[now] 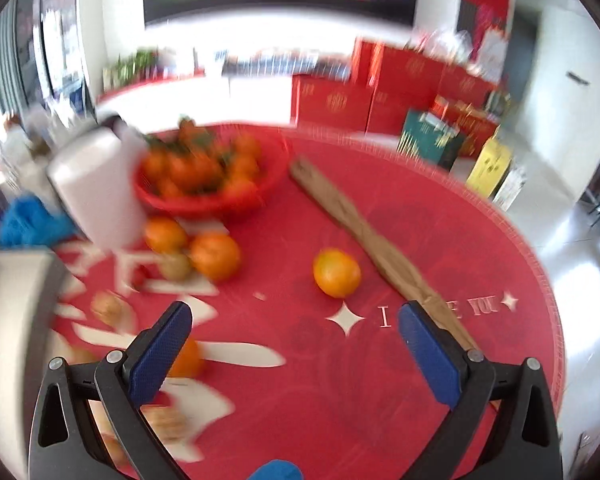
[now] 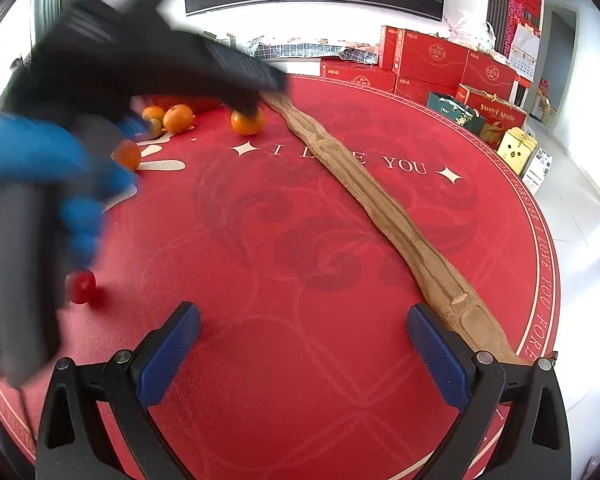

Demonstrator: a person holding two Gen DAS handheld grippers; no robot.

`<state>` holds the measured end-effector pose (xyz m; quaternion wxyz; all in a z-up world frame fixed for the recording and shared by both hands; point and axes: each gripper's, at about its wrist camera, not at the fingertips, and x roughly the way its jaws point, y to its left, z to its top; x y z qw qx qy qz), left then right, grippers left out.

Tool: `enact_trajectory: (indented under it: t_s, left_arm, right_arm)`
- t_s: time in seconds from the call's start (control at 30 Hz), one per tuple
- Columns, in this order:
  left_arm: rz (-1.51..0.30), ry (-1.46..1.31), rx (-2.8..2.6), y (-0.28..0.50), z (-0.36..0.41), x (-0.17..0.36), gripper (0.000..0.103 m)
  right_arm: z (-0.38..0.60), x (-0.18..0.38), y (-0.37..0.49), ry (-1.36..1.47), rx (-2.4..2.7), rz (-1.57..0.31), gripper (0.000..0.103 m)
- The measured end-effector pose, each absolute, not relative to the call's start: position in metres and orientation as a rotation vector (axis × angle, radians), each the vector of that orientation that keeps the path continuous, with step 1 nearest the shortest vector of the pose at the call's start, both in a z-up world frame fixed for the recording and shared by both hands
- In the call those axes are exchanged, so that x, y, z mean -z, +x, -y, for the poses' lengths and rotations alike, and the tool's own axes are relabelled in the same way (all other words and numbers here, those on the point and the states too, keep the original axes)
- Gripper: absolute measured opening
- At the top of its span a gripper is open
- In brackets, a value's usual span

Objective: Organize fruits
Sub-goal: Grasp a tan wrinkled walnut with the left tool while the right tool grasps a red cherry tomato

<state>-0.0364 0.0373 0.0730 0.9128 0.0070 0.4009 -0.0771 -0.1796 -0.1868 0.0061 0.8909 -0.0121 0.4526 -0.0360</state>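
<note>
A red bowl (image 1: 260, 196) heaped with oranges stands at the back of the round red mat. Loose fruit lies in front of it: a lone orange (image 1: 336, 274), two oranges (image 1: 214, 256) with a kiwi (image 1: 176, 266) between them, and another orange (image 1: 186, 360) behind my left gripper's left finger. My left gripper (image 1: 296, 320) hovers open over the mat, holding nothing. In the right wrist view the lone orange (image 2: 247, 122) lies far ahead and a small red fruit (image 2: 82, 286) lies at left. My right gripper (image 2: 304, 322) is open and empty.
A long wooden plank (image 2: 384, 216) lies diagonally across the mat (image 2: 300, 240). A white cylinder (image 1: 96, 188) stands left of the bowl. The other gripper, held by a blue-gloved hand (image 2: 40, 160), fills the right wrist view's left side, blurred. Red gift boxes (image 2: 432, 64) stand beyond the mat.
</note>
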Motion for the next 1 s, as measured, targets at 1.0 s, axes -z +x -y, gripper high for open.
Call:
enact_trajectory:
  t_s: [1.0]
  left_arm:
    - [-0.983,0.014,0.025,-0.101,-0.158,0.001,0.1]
  right_arm:
    - [0.185,-0.008,-0.18,-0.016,0.086,-0.96,0.103]
